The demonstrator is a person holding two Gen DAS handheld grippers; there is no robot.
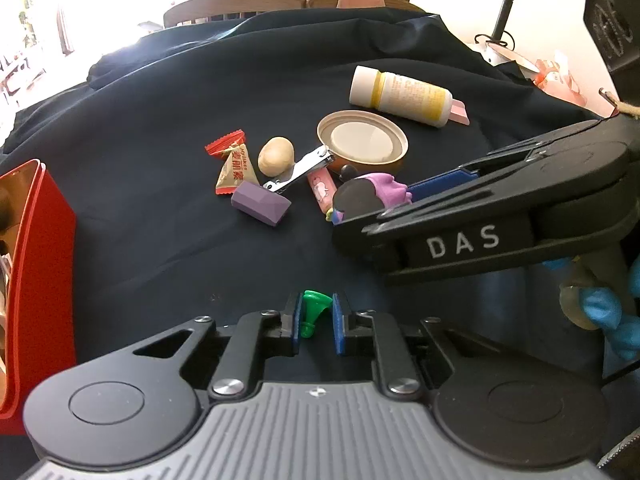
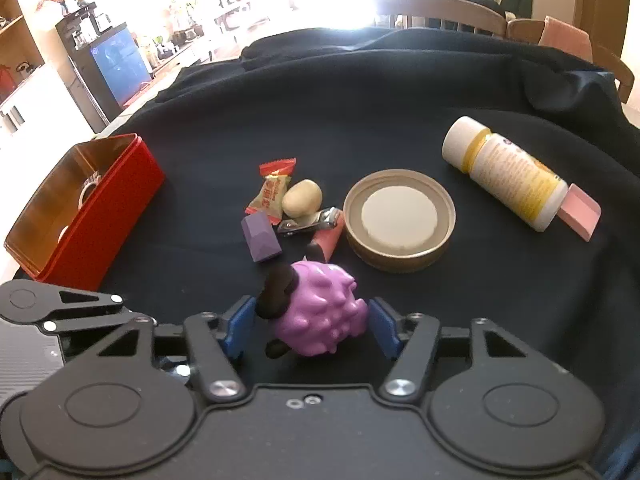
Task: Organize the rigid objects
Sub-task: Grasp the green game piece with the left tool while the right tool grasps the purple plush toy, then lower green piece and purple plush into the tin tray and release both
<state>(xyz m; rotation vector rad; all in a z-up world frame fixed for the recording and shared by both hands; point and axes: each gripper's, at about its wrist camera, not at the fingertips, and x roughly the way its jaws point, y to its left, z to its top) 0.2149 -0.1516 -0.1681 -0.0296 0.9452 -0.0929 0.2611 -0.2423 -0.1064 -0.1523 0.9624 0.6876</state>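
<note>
A: Toys first. Red tin point(image 2: 92, 200) sits well off to the left of both grippers. The left gripper point(image 1: 316, 320) is clenched on a small green piece point(image 1: 314, 312), pads against both its sides.

B: And the right gripper point(image 2: 312, 326)?

A: It straddles the purple sheep point(image 2: 320, 320), which stands on the cloth point(image 2: 360, 100) between its pads point(image 2: 238, 326). I'd say a sliver of gap remains each side, so not gripped yet, though the fisheye makes that hard to judge.

B: How to finish well?

A: Centre the sheep's lumpy body, squeeze squarely, lift straight up. The purple block point(image 2: 262, 238) and clippers point(image 2: 308, 222) lie just ahead, the lid point(image 2: 400, 220) ahead to the right; don't nudge them.
</note>
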